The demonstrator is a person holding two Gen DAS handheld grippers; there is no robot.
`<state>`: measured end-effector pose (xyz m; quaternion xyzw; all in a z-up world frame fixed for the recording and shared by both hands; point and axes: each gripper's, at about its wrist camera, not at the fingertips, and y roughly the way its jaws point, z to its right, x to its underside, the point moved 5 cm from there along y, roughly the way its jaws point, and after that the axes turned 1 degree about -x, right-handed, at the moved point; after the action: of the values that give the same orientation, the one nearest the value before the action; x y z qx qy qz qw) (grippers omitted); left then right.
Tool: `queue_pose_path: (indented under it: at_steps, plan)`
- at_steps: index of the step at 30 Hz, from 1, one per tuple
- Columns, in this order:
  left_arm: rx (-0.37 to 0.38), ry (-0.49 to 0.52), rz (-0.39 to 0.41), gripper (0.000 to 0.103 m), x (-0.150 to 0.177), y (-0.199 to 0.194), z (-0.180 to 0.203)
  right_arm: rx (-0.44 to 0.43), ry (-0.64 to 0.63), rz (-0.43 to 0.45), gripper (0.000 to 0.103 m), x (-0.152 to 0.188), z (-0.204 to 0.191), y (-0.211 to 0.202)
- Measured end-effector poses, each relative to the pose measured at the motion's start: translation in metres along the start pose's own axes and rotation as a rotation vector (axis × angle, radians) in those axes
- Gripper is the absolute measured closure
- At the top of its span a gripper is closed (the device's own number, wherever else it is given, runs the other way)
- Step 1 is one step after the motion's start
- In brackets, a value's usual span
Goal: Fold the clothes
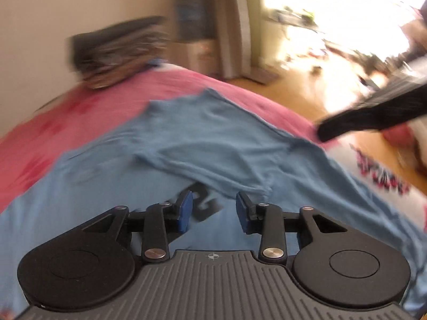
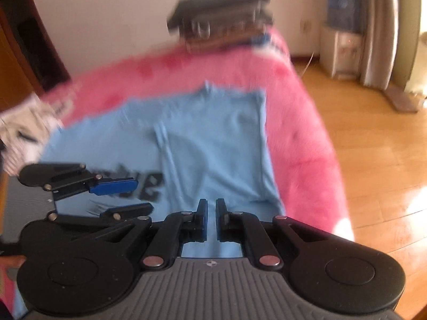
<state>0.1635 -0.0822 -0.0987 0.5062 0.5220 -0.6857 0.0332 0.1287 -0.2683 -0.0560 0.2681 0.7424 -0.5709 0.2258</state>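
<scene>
Shirt (image 2: pixel 213 144), light blue, lies spread on the pink bed cover (image 2: pixel 301 138), and I read it as partly folded: one side panel is laid over the body, its edge running across the dark print (image 2: pixel 149 184). Going from my left, a white printed garment (image 2: pixel 24 130) sits crumpled just beside the shirt's far-left edge. The left gripper (image 2: pixel 125 194) hovers over the print with its jaws apart and nothing between them, so it has let go. The right gripper (image 2: pixel 211 220) hangs above the near hem, jaws nearly together with a thin gap; I see no cloth pinched there, so I take it as closed on nothing. The shirt's long axis runs away from me towards the wall, with a small peak of cloth at the far end. I cannot tell collar from hem for certain. What could go wrong: both views are smeared, so a jaw swinging low might snag the loose flap and drag it open. The right edge also lies near the side of the bed, and a pull that way could slide the shirt towards the wooden floor (image 2: pixel 373 144).
</scene>
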Motion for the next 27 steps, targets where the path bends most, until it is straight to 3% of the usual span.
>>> queue_pose_path:
  at_steps: [4,9,13,17,20,22,27]
  plan:
    - [-0.072,-0.196,0.007,0.052,0.014,-0.061,-0.007,-0.004,0.022,0.083,0.090,0.018,-0.014,-0.070]
    - [-0.215,-0.276,-0.018,0.051,0.044,-0.121,-0.009,-0.061,0.017,0.122,0.089,0.030,-0.043,-0.130]
    - [-0.272,-0.495,-0.011,0.050,0.067,-0.158,-0.025,-0.123,-0.017,0.191,0.086,0.015,-0.083,-0.161]
    - [-0.323,-0.681,0.038,0.045,0.095,-0.192,-0.036,-0.181,-0.079,0.190,0.078,0.002,-0.133,-0.167]
    - [-0.359,-0.740,0.024,0.044,0.111,-0.192,-0.052,-0.205,-0.150,0.170,0.076,-0.007,-0.174,-0.163]
    - [-0.382,-0.774,0.012,0.044,0.122,-0.191,-0.064,-0.228,-0.170,0.157,0.069,-0.010,-0.195,-0.155]
    - [-0.443,-0.849,-0.024,0.044,0.145,-0.184,-0.102,-0.256,-0.197,0.112,0.066,-0.010,-0.235,-0.125]
